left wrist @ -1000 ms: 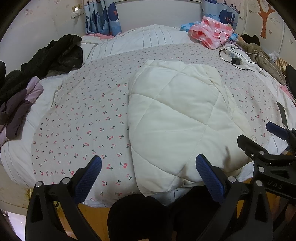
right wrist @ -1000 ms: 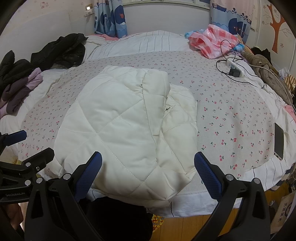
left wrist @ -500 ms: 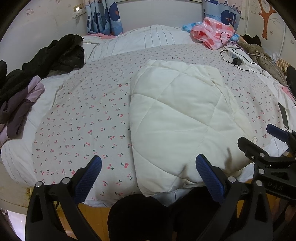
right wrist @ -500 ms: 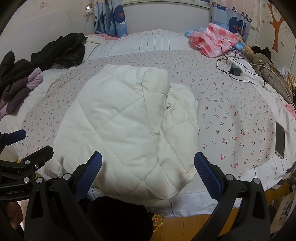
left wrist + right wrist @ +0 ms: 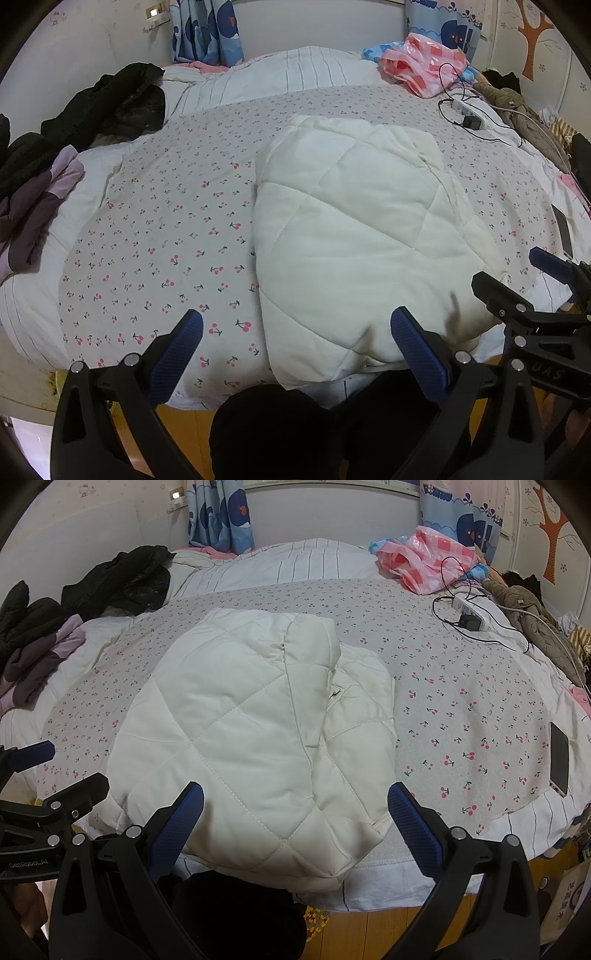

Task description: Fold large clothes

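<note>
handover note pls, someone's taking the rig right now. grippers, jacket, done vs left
Left gripper: open, empty, held off the near edge of the bed.
Right gripper: open, empty, over the near hem of the jacket, not gripping it.
White quilted jacket: lies on the cherry-print cover at the near edge, already folded into a compact, roughly rectangular bundle, with one layer laid over another along its right side.
Phone: on the cover to the right, apart from the jacket.
Done: the side folds look in.
Left: probably one more fold, hem toward collar, then tidy.
</note>
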Demonstrator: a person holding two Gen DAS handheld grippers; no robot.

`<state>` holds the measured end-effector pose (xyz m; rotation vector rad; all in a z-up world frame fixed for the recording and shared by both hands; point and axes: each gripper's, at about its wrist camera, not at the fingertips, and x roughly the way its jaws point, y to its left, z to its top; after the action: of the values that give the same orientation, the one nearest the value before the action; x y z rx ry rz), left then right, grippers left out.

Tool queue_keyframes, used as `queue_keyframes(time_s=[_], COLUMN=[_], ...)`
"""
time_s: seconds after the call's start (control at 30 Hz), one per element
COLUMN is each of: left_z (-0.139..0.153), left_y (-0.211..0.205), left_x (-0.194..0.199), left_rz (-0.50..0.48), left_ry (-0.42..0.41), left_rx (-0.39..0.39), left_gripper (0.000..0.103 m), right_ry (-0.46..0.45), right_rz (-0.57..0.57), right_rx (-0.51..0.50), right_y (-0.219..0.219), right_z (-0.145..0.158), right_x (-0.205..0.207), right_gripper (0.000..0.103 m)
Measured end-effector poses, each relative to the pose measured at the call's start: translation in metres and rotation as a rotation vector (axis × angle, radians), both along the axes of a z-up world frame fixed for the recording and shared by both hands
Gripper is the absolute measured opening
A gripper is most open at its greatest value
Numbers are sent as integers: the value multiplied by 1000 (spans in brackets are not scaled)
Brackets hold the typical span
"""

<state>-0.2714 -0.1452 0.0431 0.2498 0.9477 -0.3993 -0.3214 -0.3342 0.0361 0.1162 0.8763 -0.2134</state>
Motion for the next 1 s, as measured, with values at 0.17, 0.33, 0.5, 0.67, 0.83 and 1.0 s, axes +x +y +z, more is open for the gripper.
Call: queue_keyframes(time_s=[0.17,0.33,0.5,0.67,0.83,1.0], left_z=[-1,-1,-1,-1,4,11], left_y=[0,0,1,1,0,6], left_x=[1,1,0,1,-1,-1], left_rz=[2,1,0,6,6,-26], left_ry=[5,6,5,2,-47,-43], left_rx=[-5,-5,0,-3,15,-93], left_gripper=[97,97,98,97,97,97], right_ry=[0,1,0,1,6,7], right_rz=[-1,1,0,1,7,9], right_rx=[-1,-1,-1,3,6,8], right_y=[0,0,0,-1,-4,-5], right_z=[0,0,0,-2,-5,-5], right_x=[0,0,0,0,2,3], right_gripper=[96,96,96,96,96,96])
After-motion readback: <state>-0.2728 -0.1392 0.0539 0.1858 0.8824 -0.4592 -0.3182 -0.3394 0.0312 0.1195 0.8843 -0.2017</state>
